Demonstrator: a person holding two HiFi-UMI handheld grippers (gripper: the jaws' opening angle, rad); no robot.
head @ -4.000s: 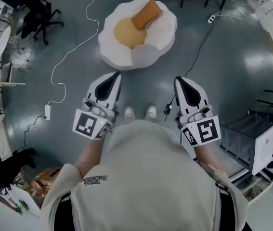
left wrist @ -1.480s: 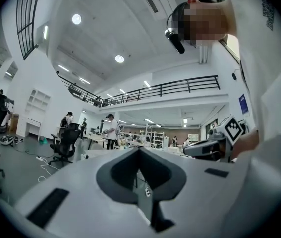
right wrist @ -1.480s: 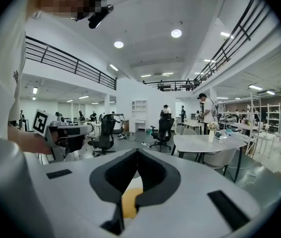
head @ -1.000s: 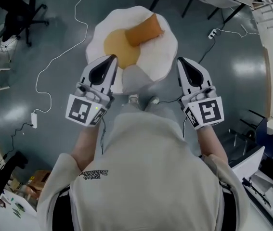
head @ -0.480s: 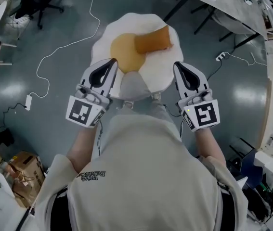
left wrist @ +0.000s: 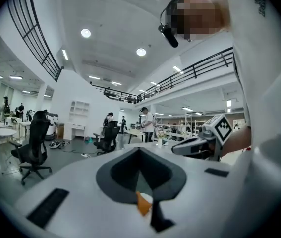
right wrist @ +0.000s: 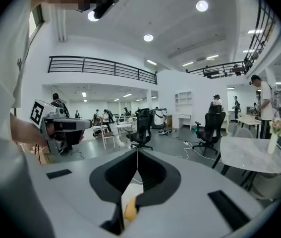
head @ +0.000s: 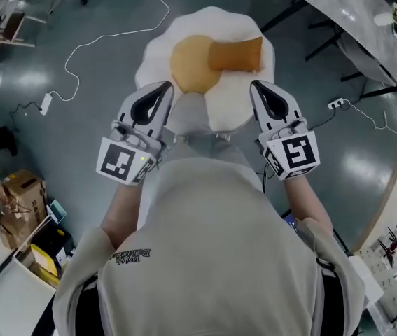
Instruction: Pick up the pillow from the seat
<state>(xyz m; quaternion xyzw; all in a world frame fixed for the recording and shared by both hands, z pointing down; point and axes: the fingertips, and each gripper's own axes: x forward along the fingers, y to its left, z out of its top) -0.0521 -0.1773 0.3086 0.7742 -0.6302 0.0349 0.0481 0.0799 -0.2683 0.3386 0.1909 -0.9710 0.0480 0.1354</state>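
An orange pillow (head: 236, 53) lies on a white, egg-shaped seat (head: 227, 100) with a yellow centre (head: 190, 63), at the top middle of the head view. My left gripper (head: 164, 87) hangs shut over the seat's near left edge. My right gripper (head: 257, 87) is shut over its near right edge, just below the pillow. Neither holds anything. In the left gripper view the jaws (left wrist: 139, 150) meet at the tip, with a sliver of the orange pillow (left wrist: 143, 204) below them. The right gripper view shows its jaws (right wrist: 137, 152) closed, with a bit of yellow seat (right wrist: 130, 210) beneath.
A white cable (head: 107, 37) runs across the grey floor to a power strip (head: 46, 103) at the left. Cardboard boxes (head: 17, 187) stand at the lower left. A pale table (head: 356, 16) on dark legs is at the upper right. Office chairs (right wrist: 141, 128) and people stand farther off.
The person has stepped closer to the seat, which now lies just ahead of both gripper tips. The floor has swung round in the view. Both grippers stay shut.
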